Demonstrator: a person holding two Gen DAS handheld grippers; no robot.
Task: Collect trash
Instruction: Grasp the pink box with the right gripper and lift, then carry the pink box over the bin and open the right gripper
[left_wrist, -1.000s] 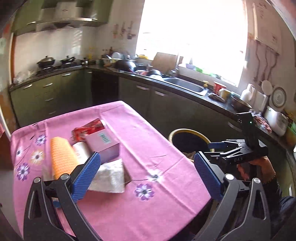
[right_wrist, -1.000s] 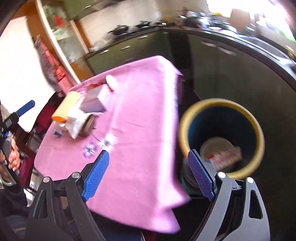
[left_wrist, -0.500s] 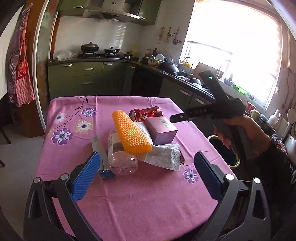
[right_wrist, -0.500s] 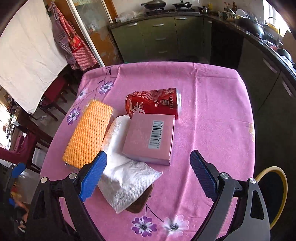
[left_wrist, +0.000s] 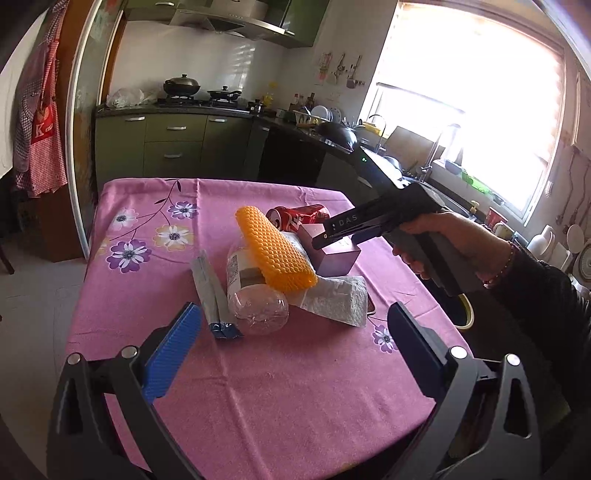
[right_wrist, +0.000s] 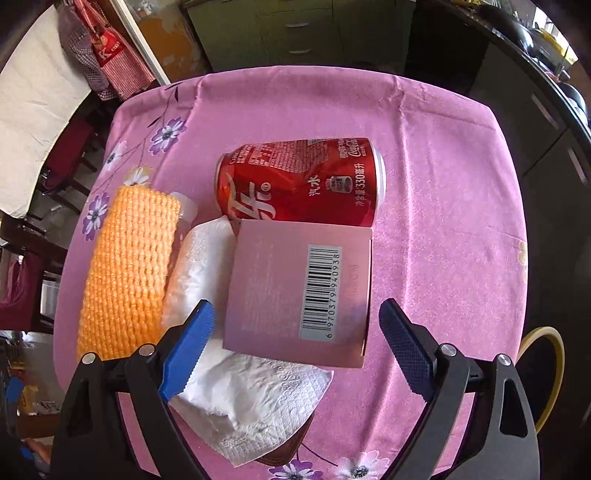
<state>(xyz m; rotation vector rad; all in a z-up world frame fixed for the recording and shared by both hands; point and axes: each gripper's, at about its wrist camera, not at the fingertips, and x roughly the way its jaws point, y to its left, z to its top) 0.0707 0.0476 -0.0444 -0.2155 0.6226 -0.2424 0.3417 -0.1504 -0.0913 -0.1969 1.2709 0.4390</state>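
Note:
A pile of trash lies on the pink tablecloth (left_wrist: 295, 369): a pink box with a barcode (right_wrist: 299, 291), a red cola can (right_wrist: 303, 181) on its side behind it, an orange foam net (right_wrist: 129, 269), white paper tissue (right_wrist: 251, 398), a clear plastic bottle (left_wrist: 255, 306) and a grey-blue wrapper (left_wrist: 210, 295). My right gripper (right_wrist: 295, 347) is open, its jaws on either side of the pink box just above it. My left gripper (left_wrist: 291, 354) is open and empty over the table's near part, short of the pile. The right gripper body also shows in the left wrist view (left_wrist: 388, 221).
A yellow-rimmed trash bin (right_wrist: 543, 373) stands on the floor off the table's right side. Green kitchen cabinets (left_wrist: 173, 147) and a counter with a sink run along the back and right. Chairs stand at the table's left (right_wrist: 55, 177).
My right gripper swung from over the bin to the pile and came down close over the pink box. My left gripper turned left to face the table and drew nearer.

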